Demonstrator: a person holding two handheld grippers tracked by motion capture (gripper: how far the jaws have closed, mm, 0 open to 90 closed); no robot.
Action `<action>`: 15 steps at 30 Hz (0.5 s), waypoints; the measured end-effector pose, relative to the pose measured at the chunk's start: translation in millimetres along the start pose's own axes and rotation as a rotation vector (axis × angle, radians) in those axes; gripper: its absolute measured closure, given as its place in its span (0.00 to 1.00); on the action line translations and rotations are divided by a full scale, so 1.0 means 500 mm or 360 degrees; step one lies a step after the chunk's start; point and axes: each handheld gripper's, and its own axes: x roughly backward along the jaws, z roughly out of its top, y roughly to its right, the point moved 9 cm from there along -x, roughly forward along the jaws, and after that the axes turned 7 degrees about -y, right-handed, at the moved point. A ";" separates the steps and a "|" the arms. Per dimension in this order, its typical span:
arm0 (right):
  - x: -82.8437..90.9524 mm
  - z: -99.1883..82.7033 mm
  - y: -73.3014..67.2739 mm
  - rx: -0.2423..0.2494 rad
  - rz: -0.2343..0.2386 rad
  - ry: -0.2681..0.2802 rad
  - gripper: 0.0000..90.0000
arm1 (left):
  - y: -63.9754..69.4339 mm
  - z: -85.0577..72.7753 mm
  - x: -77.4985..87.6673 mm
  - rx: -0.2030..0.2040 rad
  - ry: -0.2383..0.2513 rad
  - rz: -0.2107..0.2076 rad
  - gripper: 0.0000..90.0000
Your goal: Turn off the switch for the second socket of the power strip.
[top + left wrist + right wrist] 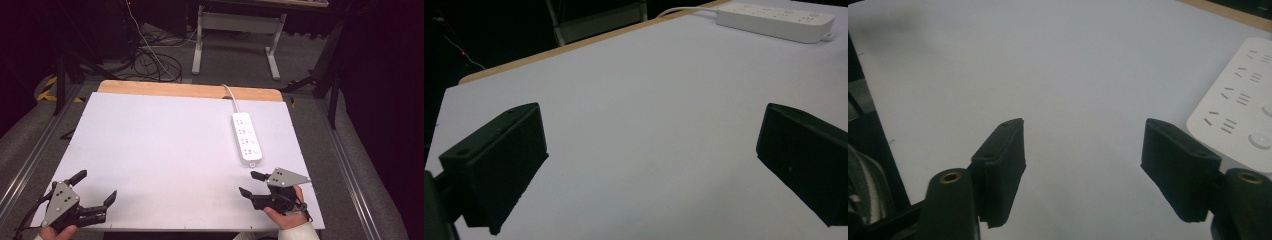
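I am holding one claw in each hand at the near edge of the table (165, 145), two claws in all, both gaping wide with nothing between their jaws. From the high view my left claw (96, 187) is sitting at the near left corner and my right claw (251, 183) at the near right, well apart; that view is also showing what neither claw camera catches: my hands, the grey plates on top of the claws, and the floor beyond the table with its tangle of cables (150, 60) and a pale desk frame (240, 30). There is one white power strip (246, 137), lying flat on the right half of the table, just beyond my right claw, its white cord (231, 95) running off over the far wooden edge. The right gripper view is giving me its sockets up close, four rows of slots, beside my right-hand jaw; the left gripper view is showing the whole strip far off.
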 end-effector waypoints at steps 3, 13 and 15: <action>0.003 0.013 0.005 0.0006 -0.0003 -0.0005 0.39 | -0.001 0.000 0.000 -0.0002 0.0000 0.0003 0.01; 0.015 0.051 0.025 0.0008 0.0000 -0.0018 0.39 | 0.002 -0.001 -0.002 0.0005 -0.0008 -0.0002 0.01; 0.015 0.059 0.029 0.0017 -0.0007 -0.0023 0.39 | 0.002 -0.001 -0.002 0.0005 -0.0008 -0.0001 0.01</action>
